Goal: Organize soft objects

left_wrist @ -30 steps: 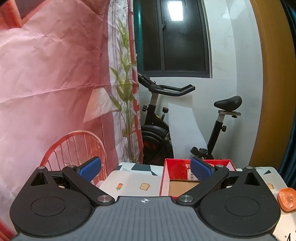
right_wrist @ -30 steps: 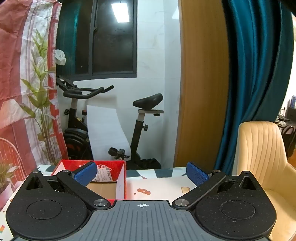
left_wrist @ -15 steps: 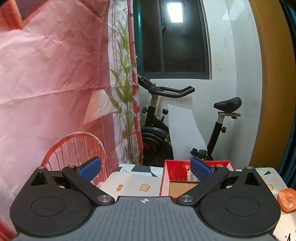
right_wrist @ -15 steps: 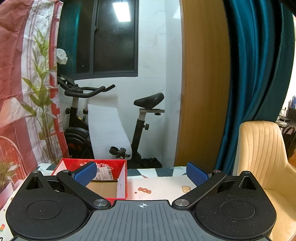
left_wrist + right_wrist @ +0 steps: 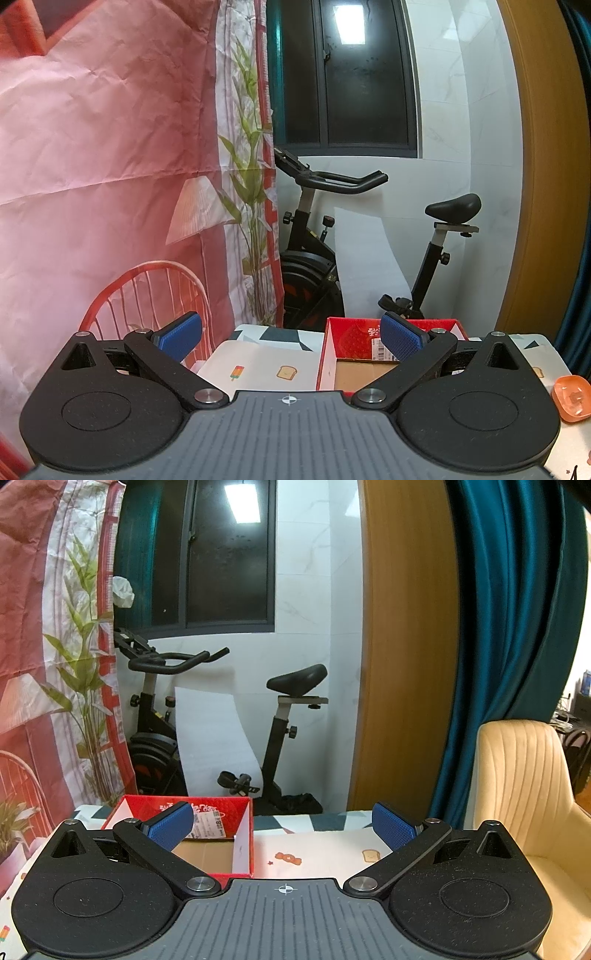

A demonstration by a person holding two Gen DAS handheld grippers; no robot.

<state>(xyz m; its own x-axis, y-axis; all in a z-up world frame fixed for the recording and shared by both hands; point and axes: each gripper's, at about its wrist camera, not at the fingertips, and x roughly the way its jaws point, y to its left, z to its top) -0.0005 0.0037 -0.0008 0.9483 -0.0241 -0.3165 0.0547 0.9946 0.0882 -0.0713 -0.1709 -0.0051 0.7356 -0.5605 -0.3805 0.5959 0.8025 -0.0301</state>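
Note:
An open red cardboard box (image 5: pixel 341 326) (image 5: pixel 243 842) stands at the far side of a table covered with a white patterned cloth (image 5: pixel 258 363) (image 5: pixel 317 853); its brown bottom looks bare. An orange soft object (image 5: pixel 572 400) lies on the cloth at the right edge of the left wrist view. My left gripper (image 5: pixel 290 338) hovers open above the table, its right blue pad over the box. My right gripper (image 5: pixel 282 825) is open too, with its left pad over the box. Neither holds anything.
Past the table stands a black exercise bike (image 5: pixel 325 236) (image 5: pixel 159 716) against a white wall. A pink printed backdrop (image 5: pixel 110 166) hangs at the left. A wooden panel, teal curtain (image 5: pixel 509 646) and cream armchair (image 5: pixel 528 797) are at the right.
The right gripper's view has drifted slightly, so the box sits a little further right in it. The left view is almost unchanged. Both stay open.

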